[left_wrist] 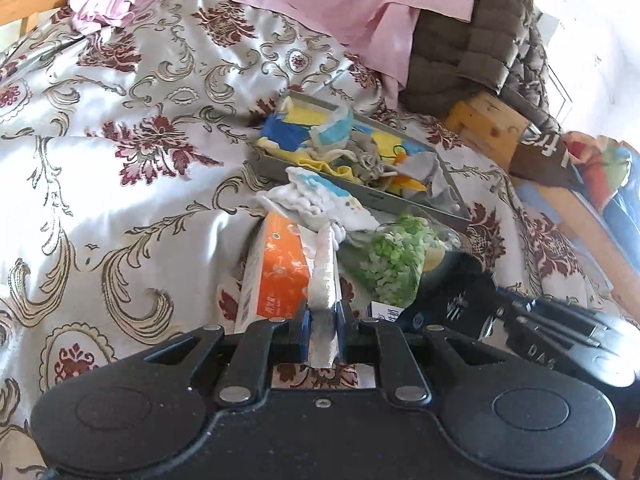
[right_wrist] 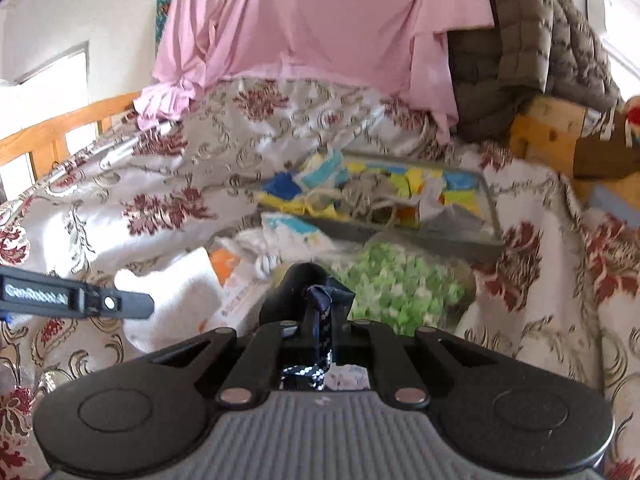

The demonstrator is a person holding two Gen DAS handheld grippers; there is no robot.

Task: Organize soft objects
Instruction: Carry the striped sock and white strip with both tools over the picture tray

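Left tool (left_wrist: 323,322) closed on a white sock (left_wrist: 325,276), right tool (right_wrist: 322,322) closed on a dark sock (right_wrist: 320,328) — both lifted over the bed (left_wrist: 120,184), probably for dropping into the gray tray (left_wrist: 384,196) ahead — already full of soft cloths.

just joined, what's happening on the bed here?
A person works two handheld grippers over a floral satin bedspread. The left gripper is shut on a white terry cloth; the right gripper is shut on a dark navy patterned fabric. Ahead, a grey tray already holds mixed colourful cloths. A bag of green pieces and an orange box lie beside it.
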